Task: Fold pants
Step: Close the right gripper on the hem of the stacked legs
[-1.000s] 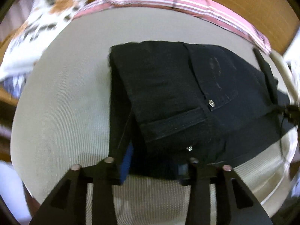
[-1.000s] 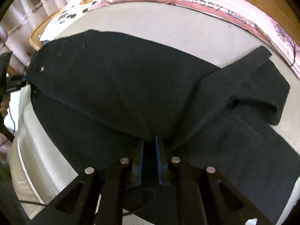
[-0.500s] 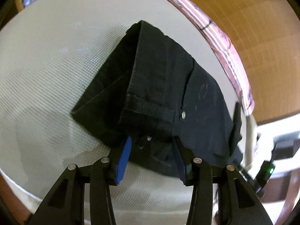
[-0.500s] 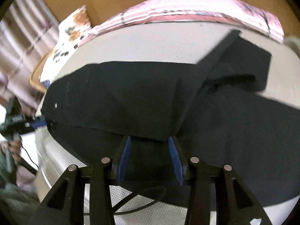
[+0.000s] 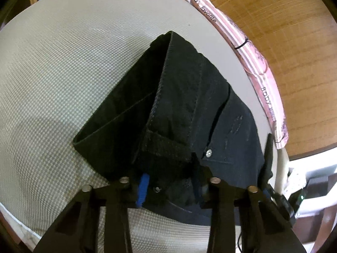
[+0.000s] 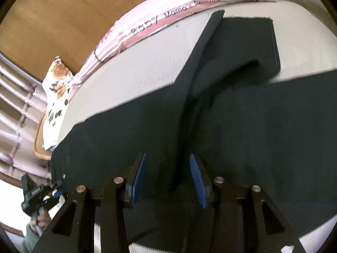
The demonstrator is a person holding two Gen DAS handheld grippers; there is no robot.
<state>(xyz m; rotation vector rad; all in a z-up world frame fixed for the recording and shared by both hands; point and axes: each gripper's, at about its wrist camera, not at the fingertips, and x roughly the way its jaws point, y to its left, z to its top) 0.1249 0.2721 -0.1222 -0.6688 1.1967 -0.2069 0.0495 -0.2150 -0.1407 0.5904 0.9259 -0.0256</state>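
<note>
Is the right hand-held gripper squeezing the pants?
No, the right hand-held gripper is open, its blue pads apart over the black pants.

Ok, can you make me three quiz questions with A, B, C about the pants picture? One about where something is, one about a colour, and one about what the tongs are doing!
1. Where do the pants lie?
A. on the pale woven mat
B. on a wooden chair
C. in a basket

2. What colour are the pads on the right tongs?
A. red
B. blue
C. yellow

3. What are the right tongs doing?
A. squeezing a sock
B. shut tight on nothing
C. standing open over the pants

Answers:
1. A, because pale woven mat shows around the dark cloth in both views.
2. B, because both pads are bright blue in the right wrist view.
3. C, because there is a wide gap between the two pads and no cloth is pinched there.
</note>
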